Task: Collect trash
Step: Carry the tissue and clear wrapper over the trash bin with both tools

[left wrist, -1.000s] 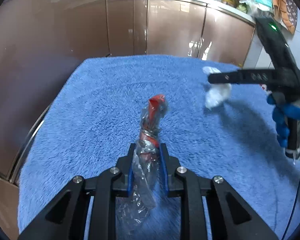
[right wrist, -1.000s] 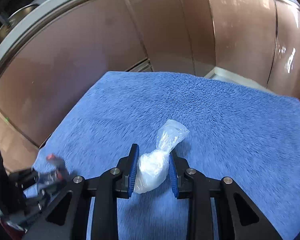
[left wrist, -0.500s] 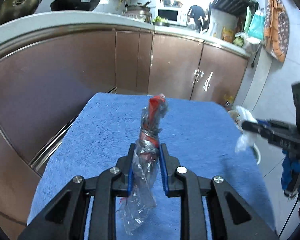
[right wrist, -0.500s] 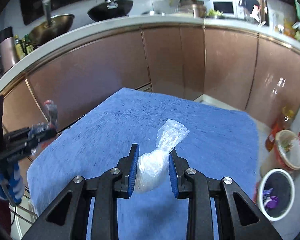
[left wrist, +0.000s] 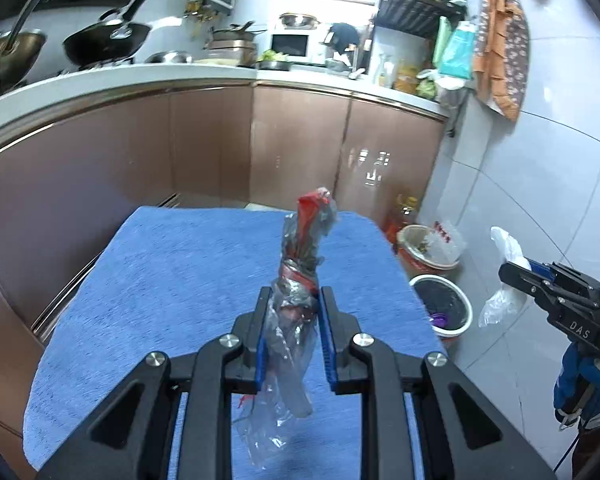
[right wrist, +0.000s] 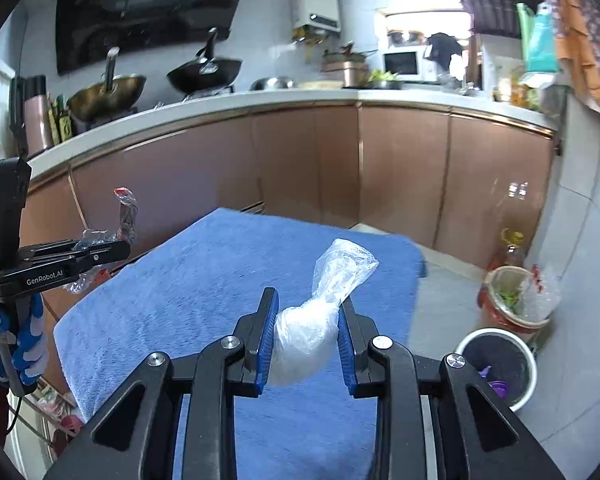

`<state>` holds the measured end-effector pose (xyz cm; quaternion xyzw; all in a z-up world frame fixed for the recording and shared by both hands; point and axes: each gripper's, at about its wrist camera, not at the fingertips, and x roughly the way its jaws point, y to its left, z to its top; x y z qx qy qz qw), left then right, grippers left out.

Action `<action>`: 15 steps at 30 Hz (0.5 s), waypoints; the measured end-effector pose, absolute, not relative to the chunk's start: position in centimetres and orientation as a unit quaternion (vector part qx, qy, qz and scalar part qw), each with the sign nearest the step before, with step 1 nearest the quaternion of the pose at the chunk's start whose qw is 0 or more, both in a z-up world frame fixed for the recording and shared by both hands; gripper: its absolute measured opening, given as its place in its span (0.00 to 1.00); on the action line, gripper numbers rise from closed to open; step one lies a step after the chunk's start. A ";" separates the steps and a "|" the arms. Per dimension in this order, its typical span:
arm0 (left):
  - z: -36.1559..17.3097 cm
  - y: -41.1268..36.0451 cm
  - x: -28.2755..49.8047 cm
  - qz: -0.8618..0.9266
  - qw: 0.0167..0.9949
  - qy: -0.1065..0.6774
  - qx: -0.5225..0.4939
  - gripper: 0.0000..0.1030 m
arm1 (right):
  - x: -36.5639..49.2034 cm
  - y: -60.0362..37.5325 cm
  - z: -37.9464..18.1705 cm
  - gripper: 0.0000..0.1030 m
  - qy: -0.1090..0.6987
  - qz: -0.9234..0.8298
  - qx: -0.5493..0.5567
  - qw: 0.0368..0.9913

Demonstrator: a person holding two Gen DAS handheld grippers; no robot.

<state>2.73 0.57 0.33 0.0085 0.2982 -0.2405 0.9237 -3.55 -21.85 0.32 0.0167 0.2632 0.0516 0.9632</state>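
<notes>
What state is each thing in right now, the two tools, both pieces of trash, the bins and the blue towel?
Left tool: shut on the red wrapper.
Red wrapper: crumpled, held upright off the towel.
Right tool: shut on the white bag.
White bag: bunched, lifted.
Blue towel: spread flat, nothing lying on it.
White bin: open, some trash inside.
Red bin: open, lined, partly filled.

A: What do the grippers look like?
B: The left gripper point(left wrist: 293, 334) and right gripper point(right wrist: 307, 342) are both black, with blue-lined jaws and silver screws. White lettering marks their sides.
A: And the hands?
B: They wear blue-and-white gloves point(right wrist: 28, 338); a black cable hangs below one.
</notes>
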 end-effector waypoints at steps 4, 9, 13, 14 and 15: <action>0.9 -2.8 2.5 -0.258 0.919 0.298 0.022 0.20 | -5.2 -24.7 0.7 0.27 0.248 0.027 0.031 0.968; 1.1 -7.3 3.4 -0.288 0.907 0.304 0.037 0.20 | -6.1 -29.4 0.7 0.27 0.236 -0.014 0.054 0.970; 0.5 -12.3 5.0 -0.319 0.891 0.321 0.045 0.20 | -6.3 -33.8 0.1 0.27 0.234 -0.057 0.071 0.968; 0.2 -13.7 5.5 -0.327 0.885 0.327 0.047 0.20 | -6.2 -35.1 -0.2 0.27 0.234 -0.071 0.075 0.967; -0.2 -15.4 5.9 -0.336 0.880 0.333 0.051 0.20 | -6.3 -36.3 -0.4 0.27 0.234 -0.083 0.077 0.966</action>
